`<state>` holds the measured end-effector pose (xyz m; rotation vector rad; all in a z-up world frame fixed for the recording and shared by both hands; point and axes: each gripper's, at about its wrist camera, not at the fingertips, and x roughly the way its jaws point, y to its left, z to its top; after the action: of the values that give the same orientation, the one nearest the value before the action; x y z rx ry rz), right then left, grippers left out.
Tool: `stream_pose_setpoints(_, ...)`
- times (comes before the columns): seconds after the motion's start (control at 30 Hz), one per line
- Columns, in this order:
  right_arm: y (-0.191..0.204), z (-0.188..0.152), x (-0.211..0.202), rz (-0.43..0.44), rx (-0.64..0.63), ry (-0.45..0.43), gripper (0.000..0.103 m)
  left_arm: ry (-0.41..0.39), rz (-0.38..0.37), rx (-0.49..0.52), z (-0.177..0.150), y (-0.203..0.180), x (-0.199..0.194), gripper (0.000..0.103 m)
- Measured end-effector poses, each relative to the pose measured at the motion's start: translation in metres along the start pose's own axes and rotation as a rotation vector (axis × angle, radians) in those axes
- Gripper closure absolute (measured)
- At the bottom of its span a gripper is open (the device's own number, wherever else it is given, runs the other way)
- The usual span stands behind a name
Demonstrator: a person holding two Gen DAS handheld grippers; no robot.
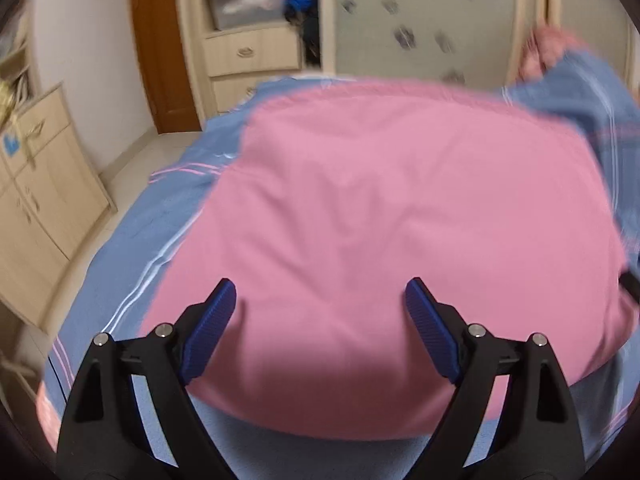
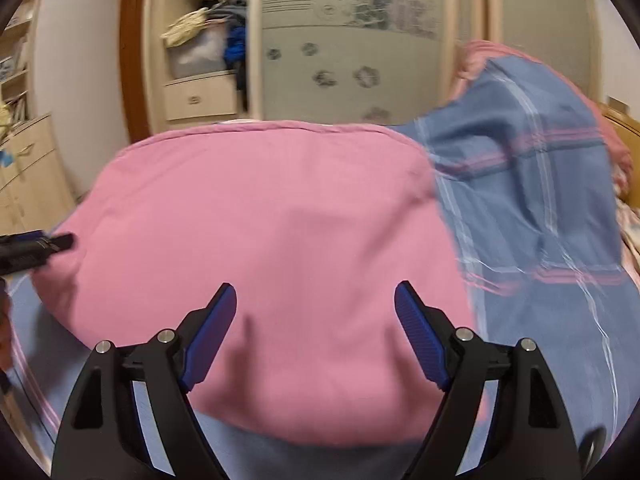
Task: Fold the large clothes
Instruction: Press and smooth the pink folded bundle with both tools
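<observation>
A large pink garment (image 1: 380, 232) lies spread flat on a bed covered with a blue striped sheet (image 1: 132, 256). It also fills the middle of the right wrist view (image 2: 264, 248). My left gripper (image 1: 320, 292) is open and empty, hovering just above the garment's near edge. My right gripper (image 2: 315, 294) is open and empty over the same near edge, further right. The left gripper's tip shows at the left edge of the right wrist view (image 2: 36, 248), beside the garment's left side.
A bunched blue plaid blanket (image 2: 532, 200) rises at the right of the bed. A wardrobe with frosted doors (image 2: 352, 40) and drawers (image 1: 248, 52) stands behind the bed. A low wooden cabinet (image 1: 40, 192) stands at the left across a strip of floor.
</observation>
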<state>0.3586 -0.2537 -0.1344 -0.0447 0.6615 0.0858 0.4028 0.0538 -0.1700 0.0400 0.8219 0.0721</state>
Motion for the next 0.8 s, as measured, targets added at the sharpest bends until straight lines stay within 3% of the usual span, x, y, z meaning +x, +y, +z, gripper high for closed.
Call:
stream_pose_setpoints(0.07,0.01,-0.009,0.041,0.012,-0.013,0.128,0.02,0.057,0.026,0.029,-0.007,-0.01,0.024,0.013)
stream_pose_setpoints(0.23,0.01,-0.024,0.062,0.022,-0.004,0.12,0.01,0.065,-0.031,-0.006,-0.014,-0.004,0.033,0.01)
stream_pose_setpoints(0.37,0.007,-0.016,0.047,0.026,0.033,0.119,0.009,0.048,-0.03,-0.04,-0.008,0.002,0.017,0.013)
stream_pose_setpoints(0.47,0.006,-0.016,0.011,0.062,0.094,0.018,0.009,-0.007,-0.053,-0.039,-0.017,-0.004,-0.01,0.013)
stream_pose_setpoints(0.57,0.02,-0.033,0.037,0.037,0.036,0.117,0.008,0.054,0.021,0.023,-0.03,-0.023,0.012,0.011)
stream_pose_setpoints(0.63,0.02,-0.035,0.045,0.044,0.043,0.133,0.007,0.071,0.02,0.011,-0.029,-0.023,0.02,0.009)
stream_pose_setpoints(0.73,0.017,-0.021,0.026,0.023,0.082,0.145,0.007,0.06,0.0,-0.023,-0.025,-0.018,-0.006,0.012)
stream_pose_setpoints(0.8,0.026,-0.019,-0.005,-0.011,0.071,0.103,0.007,0.02,-0.004,-0.016,-0.028,-0.02,-0.035,0.011)
